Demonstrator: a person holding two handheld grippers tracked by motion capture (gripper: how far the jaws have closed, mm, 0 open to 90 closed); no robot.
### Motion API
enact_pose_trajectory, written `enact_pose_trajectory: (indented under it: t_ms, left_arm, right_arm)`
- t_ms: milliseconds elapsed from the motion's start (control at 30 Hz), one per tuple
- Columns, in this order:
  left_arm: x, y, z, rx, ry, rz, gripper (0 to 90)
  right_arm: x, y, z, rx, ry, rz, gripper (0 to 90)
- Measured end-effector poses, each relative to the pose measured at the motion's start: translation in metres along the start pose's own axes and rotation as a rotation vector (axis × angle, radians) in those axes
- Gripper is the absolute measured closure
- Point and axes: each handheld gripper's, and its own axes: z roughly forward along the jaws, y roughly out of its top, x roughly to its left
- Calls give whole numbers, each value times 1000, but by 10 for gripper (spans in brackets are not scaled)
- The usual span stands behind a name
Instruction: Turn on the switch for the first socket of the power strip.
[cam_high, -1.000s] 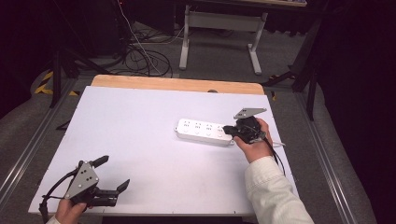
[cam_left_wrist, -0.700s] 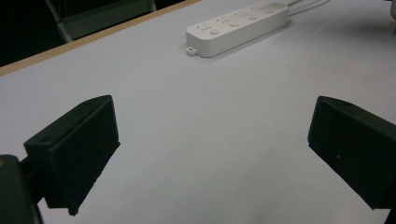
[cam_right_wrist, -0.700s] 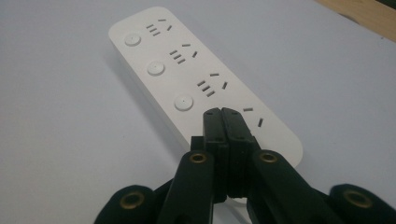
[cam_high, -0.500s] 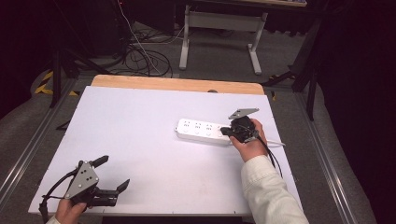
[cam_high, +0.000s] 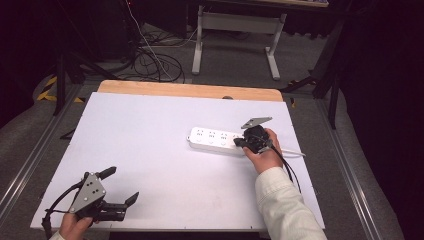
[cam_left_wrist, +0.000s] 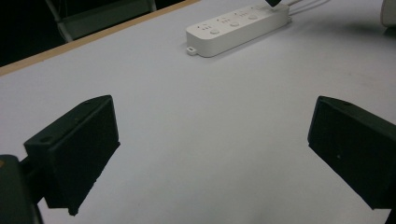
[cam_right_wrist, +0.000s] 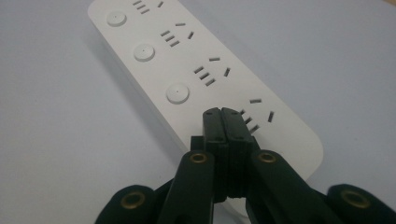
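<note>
Over the right end of the power strip (cam_high: 216, 141), which is lying left to right, we are holding our right gripper (cam_right_wrist: 226, 113), jaws pressed together; our left gripper (cam_high: 120, 187) is gaping wide, well apart.

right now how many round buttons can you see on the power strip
3 show in the right gripper view on the power strip: far, middle, near. A fourth may be hidden under the shut right gripper at the near end.

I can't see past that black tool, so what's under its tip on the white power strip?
The shut fingers of the right gripper sit over the power strip, where a round button like the other three would be. That spot is covered, so I can't confirm a button.
</note>
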Motion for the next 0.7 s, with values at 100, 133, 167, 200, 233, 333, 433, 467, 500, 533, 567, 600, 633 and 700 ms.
enact_pose_trajectory:
  t_ms: [100, 133, 167, 200, 233, 333, 433, 467, 500, 533, 567, 600, 633, 700]
  left_arm:
    - [0, 0, 0, 1, 1, 3, 25]
    - [0, 0, 0, 0, 0, 0, 25]
    - [0, 0, 0, 0, 0, 0, 25]
    - [0, 0, 0, 0, 0, 0, 25]
    - [0, 0, 0, 0, -1, 0, 25]
    - [0, 0, 0, 1, -1, 1, 25]
    - [0, 0, 0, 1, -2, 3, 25]
    - [0, 0, 0, 1, -2, 3, 25]
    - [0, 0, 0, 1, -2, 3, 25]
    - [0, 0, 0, 0, -2, 2, 25]
    - [0, 0, 0, 1, -2, 4, 25]
    - [0, 0, 0, 2, -3, 1, 25]
    - [0, 0, 0, 1, -2, 4, 25]
    - [0, 0, 0, 0, -3, 2, 25]
  right_arm:
    - [0, 0, 2, 5, 4, -1, 900]
    - [1, 0, 2, 9, 1, -6, 900]
    - [1, 0, 3, 10, 2, -7, 900]
    - [1, 0, 3, 10, 2, -6, 900]
    - [1, 0, 3, 10, 3, -6, 900]
    - [0, 0, 4, 15, -3, -5, 900]
    - [1, 0, 4, 16, -4, -6, 900]
    - [1, 0, 4, 17, -4, -5, 900]
    - [1, 0, 5, 16, -5, -7, 900]
    - [1, 0, 5, 15, -5, -7, 900]
    - [1, 0, 5, 15, -5, -7, 900]
    - [1, 0, 5, 11, -5, -5, 900]
    - [1, 0, 5, 11, -6, -4, 900]
    - [2, 0, 5, 11, -10, -6, 900]
